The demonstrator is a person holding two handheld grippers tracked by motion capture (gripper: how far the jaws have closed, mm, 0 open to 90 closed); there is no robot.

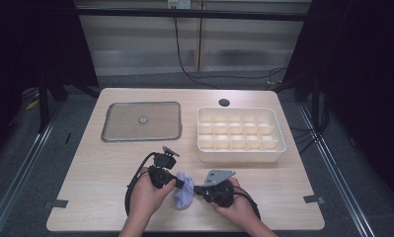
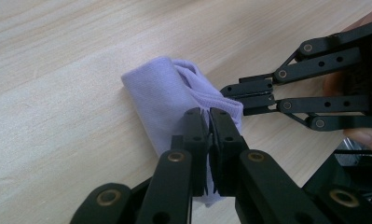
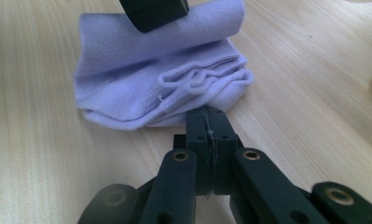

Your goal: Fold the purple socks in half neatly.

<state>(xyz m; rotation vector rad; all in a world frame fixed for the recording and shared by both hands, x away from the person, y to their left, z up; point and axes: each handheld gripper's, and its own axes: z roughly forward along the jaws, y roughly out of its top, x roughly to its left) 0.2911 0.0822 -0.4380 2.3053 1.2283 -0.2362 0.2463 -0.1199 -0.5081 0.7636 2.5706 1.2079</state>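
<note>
A folded lavender cloth [image 1: 183, 196] lies on the wooden table near its front edge, between my two grippers. In the left gripper view the cloth [image 2: 160, 88] spreads under and beyond my left gripper [image 2: 208, 112], whose jaws are shut with a pinch of fabric at their tips. My left gripper [image 1: 188, 185] comes in from the left, held in a hand. In the right gripper view my right gripper [image 3: 207, 111] is shut, its tips touching the cloth's [image 3: 141, 70] ribbed hem. Whether fabric sits between them I cannot tell. The upper fold rises toward the left gripper's tip [image 3: 153, 11].
A white box with several compartments [image 1: 278, 145] stands at the right rear of the table. A flat grey tray [image 1: 107, 123] lies at the left rear. A round cable hole [image 1: 224, 102] sits near the table's far edge. Cables trail from both grippers.
</note>
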